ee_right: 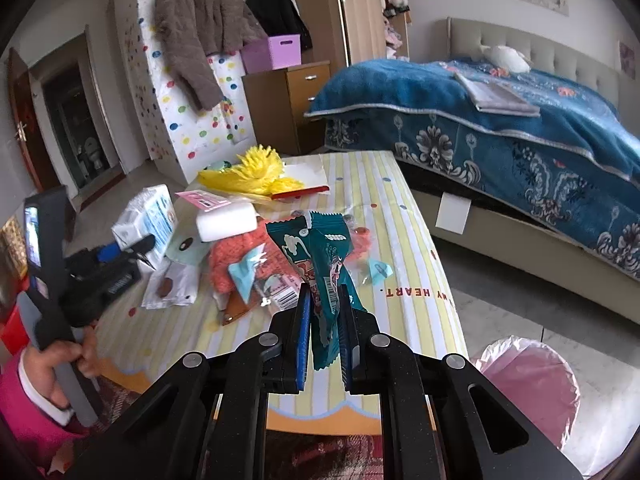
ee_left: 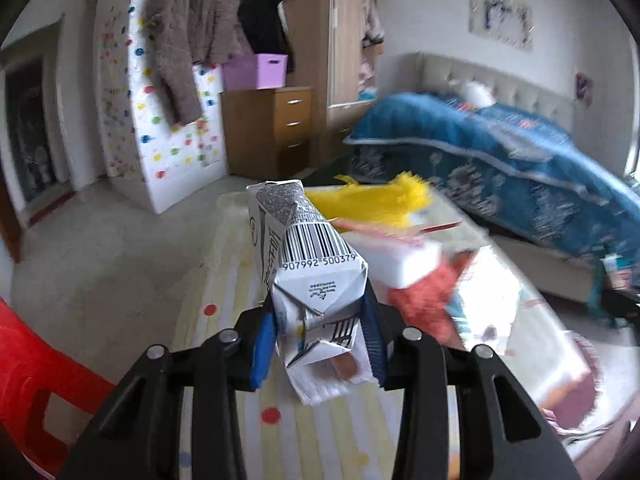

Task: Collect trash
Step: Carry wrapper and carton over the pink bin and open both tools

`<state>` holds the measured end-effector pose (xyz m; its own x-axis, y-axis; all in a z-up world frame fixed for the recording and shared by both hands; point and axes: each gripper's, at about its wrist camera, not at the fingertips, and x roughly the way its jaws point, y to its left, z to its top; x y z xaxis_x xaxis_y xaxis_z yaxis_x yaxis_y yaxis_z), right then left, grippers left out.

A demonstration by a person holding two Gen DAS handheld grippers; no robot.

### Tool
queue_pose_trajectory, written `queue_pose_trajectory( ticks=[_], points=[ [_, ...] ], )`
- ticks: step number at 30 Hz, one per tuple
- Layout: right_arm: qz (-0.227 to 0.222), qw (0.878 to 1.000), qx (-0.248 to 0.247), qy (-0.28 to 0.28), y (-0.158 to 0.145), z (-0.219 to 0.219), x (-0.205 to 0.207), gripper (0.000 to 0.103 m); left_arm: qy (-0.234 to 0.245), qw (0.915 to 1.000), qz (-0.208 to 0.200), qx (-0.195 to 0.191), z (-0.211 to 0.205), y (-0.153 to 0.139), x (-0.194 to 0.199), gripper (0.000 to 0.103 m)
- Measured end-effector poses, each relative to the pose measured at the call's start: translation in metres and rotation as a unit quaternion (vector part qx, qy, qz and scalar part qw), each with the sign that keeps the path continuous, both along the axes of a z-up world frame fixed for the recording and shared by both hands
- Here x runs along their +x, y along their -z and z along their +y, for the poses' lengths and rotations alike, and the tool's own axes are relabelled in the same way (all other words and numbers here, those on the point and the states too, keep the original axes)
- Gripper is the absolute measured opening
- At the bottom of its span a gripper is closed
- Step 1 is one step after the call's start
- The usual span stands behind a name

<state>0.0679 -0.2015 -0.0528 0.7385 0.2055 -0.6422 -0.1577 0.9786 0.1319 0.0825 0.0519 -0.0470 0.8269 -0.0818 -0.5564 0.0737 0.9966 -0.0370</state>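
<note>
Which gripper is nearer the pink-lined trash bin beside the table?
Right. The right gripper, shut on a teal wrapper, hangs over the table's near edge with the bin just to its right. The left gripper, holding a milk carton, is across the table.

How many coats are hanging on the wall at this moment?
3: two brown coats side by side on the dotted panel, one black coat to their right above the purple bin. Others may be hidden.

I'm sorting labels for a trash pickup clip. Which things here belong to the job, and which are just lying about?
Part of the job:
- milk carton, clamped in the left gripper
- teal snack wrapper, clamped in the right gripper
- pink-lined bin beside the table

Lying about:
- yellow feathery thing
- white block
- orange knitted toy
- bed
</note>
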Motion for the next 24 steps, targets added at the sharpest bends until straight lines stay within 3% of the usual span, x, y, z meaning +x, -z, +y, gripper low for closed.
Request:
queue_pose_trajectory(
  ticks=[6, 14, 18, 24],
  points=[
    [-0.014, 1.000, 0.003, 0.003, -0.013, -0.001, -0.022, 0.013, 0.063, 0.9975, -0.024, -0.024, -0.020, -0.017, -0.046, 0.037],
    [-0.005, 0.999, 0.005, 0.031, -0.010, -0.022, -0.051, 0.013, 0.156, 0.9874, -0.021, -0.012, -0.091, -0.003, -0.068, 0.037],
    [0.004, 0.998, 0.006, 0.069, -0.003, -0.052, -0.068, 0.013, 0.219, 0.9755, -0.015, -0.010, -0.137, 0.009, -0.070, 0.037],
    [0.022, 0.991, 0.004, 0.132, 0.013, -0.100, -0.091, 0.013, 0.311, 0.9503, -0.016, -0.006, -0.212, 0.022, -0.070, 0.037]
  ],
)
